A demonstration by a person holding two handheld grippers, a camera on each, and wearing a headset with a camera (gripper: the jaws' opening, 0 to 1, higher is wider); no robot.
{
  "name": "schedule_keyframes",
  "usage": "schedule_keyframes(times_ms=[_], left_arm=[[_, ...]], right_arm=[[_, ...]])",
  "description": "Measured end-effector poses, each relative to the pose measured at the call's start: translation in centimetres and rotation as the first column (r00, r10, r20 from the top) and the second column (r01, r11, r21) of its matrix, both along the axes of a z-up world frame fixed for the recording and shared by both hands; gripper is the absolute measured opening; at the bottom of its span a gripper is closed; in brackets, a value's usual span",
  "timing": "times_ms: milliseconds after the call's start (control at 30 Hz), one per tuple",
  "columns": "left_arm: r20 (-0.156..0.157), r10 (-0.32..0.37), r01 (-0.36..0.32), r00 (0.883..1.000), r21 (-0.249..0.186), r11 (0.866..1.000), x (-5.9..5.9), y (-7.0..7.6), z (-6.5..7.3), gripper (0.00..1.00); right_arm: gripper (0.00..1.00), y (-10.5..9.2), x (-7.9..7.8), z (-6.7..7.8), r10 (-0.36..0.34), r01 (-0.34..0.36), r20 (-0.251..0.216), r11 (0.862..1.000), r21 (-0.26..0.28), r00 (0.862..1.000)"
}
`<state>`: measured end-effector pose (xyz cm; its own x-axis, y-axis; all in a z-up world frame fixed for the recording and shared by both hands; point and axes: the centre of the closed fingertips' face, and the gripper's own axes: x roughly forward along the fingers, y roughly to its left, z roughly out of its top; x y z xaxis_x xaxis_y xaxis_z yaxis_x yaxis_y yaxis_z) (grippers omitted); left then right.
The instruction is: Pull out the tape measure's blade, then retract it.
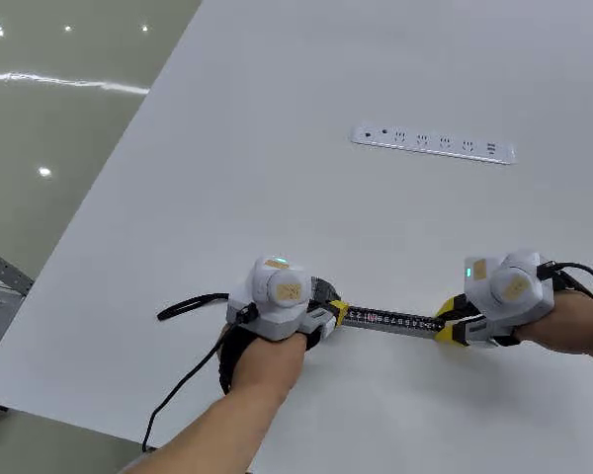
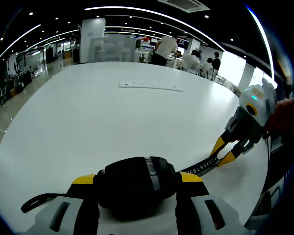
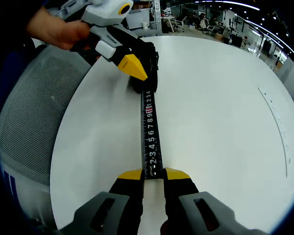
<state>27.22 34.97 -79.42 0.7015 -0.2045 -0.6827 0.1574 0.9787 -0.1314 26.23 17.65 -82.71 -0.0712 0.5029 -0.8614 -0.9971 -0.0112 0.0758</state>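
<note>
The pulling-out step is judged to be in hand: the tape measure (image 2: 137,186) is clamped by its black case between the jaws of the left gripper (image 1: 328,314), near the counter's (image 1: 277,148) front edge, and the tip of the blade (image 3: 150,132) is pinched by the right gripper (image 3: 152,175). A short length of blade is stretched straight between the two, low over the counter, with the numbers readable into the low teens in the right gripper view

For the next move, the grippers would have to be drawn further apart along the blade's own line, with the case held steady. The tip is then best guided back rather than let go, since a sudden snap-back is to be expected otherwise

The counter is white, matt and broad. A white power strip (image 1: 433,144) lies well apart on its far side, and a black strap (image 1: 190,306) trails beside the left gripper. Around it a large hall is seen, with a glossy floor (image 1: 40,118), long ceiling lights and several people (image 2: 165,49) standing at the far end
</note>
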Motion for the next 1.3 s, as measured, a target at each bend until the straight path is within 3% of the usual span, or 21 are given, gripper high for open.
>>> schedule_keyframes(times_ms=[1300], left_arm=[[-0.002,0.005,-0.005,1.000,-0.011,1.000,0.0,0.0,0.1,0.59]], right_arm=[[0.12,5.2,-0.4,0.2,-0.004,0.004,-0.001,0.996,0.089,1.000]])
